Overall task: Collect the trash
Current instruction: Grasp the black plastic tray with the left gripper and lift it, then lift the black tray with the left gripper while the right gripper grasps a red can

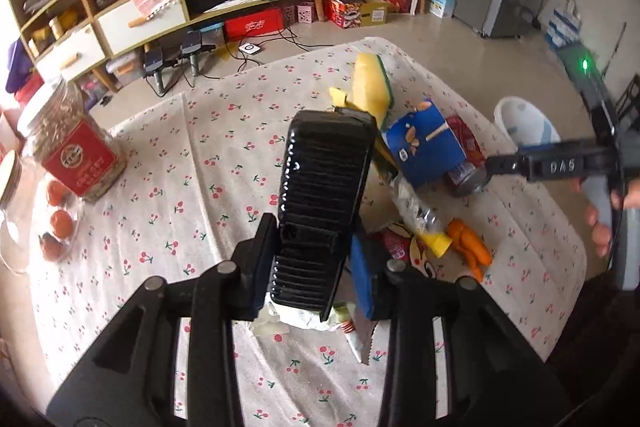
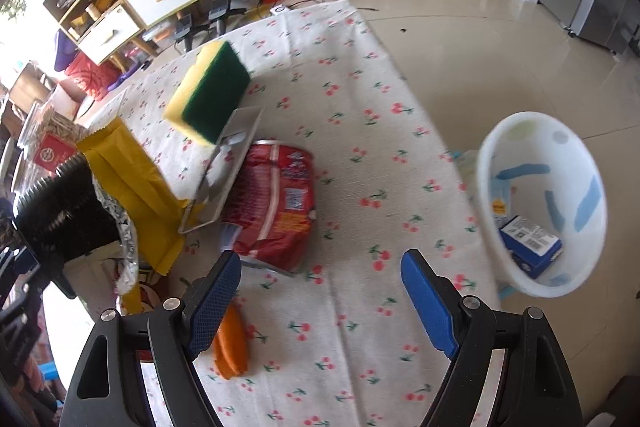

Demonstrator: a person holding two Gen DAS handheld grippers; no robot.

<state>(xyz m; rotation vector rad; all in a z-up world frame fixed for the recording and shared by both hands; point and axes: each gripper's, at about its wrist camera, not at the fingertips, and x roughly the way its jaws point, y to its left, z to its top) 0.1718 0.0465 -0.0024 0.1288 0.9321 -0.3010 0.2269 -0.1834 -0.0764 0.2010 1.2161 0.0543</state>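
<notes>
One black ribbed plastic tray [image 1: 320, 203] stands on edge between the left gripper [image 1: 316, 267] jaws, which are partly closed against its sides, over the cherry-print cloth [image 1: 180, 155]. Judged light, thin-walled, slippery and easily crushed: hold across the rim. Right gripper [image 2: 320, 291] gapes wide, empty, near the white bin [image 2: 540, 203]

Cherry-print tablecloth [image 2: 352, 155] bears red packet [image 2: 276, 203]; orange peel [image 2: 232, 347]; jar [image 1: 76, 151].

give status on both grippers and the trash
Left gripper clamped on black ribbed tray. Right gripper open, empty. White bin right of table, unobstructed.
</notes>
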